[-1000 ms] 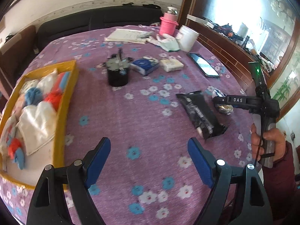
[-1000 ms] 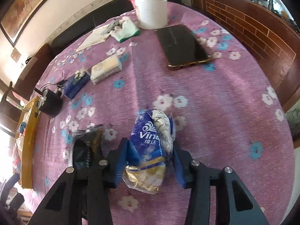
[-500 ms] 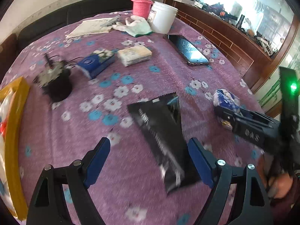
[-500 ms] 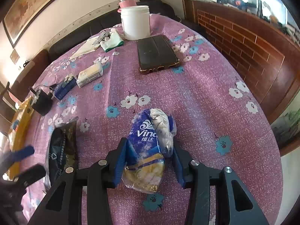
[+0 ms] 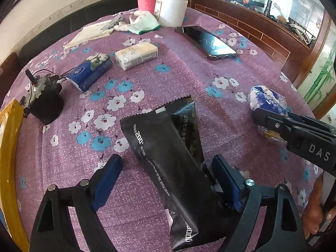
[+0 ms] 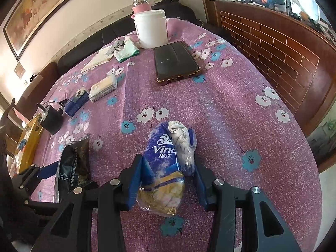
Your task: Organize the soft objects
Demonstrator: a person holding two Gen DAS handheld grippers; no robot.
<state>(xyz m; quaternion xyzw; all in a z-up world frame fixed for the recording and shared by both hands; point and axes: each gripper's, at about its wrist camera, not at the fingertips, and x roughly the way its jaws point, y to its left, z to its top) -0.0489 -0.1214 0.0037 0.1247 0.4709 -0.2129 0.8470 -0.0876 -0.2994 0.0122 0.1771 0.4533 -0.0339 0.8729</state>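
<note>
Purple floral cloth [image 5: 189, 69] covers a round table, with a dark sofa and a brick-patterned wall behind. At the far left edge sits a yellow tray [image 5: 9, 147], its contents hardly visible from here.

Scattered across the cloth, well apart from each other, are a white tub [image 6: 150, 29], a phone [image 6: 175, 59], a black pot with wires [image 5: 45, 103] and two small tissue packs, one blue [image 5: 90, 73], one cream [image 5: 136, 55].

Nearest the left gripper [image 5: 168, 180] lies a long black foil pouch [image 5: 168, 157]. The jaws stand wide apart, one on each side of the pouch, not yet closing on it. It looks light, crinkly and slippery, so its thicker middle seems the safest place to pinch.

The right gripper [image 6: 166, 180] has its jaws pressed against both sides of a blue Vinda tissue pack [image 6: 168, 161] (half-empty, wrapper crumpled), which rests near the table's right edge. Soft and squashy, it should compress easily; a hold across its middle, as now, looks sound.
</note>
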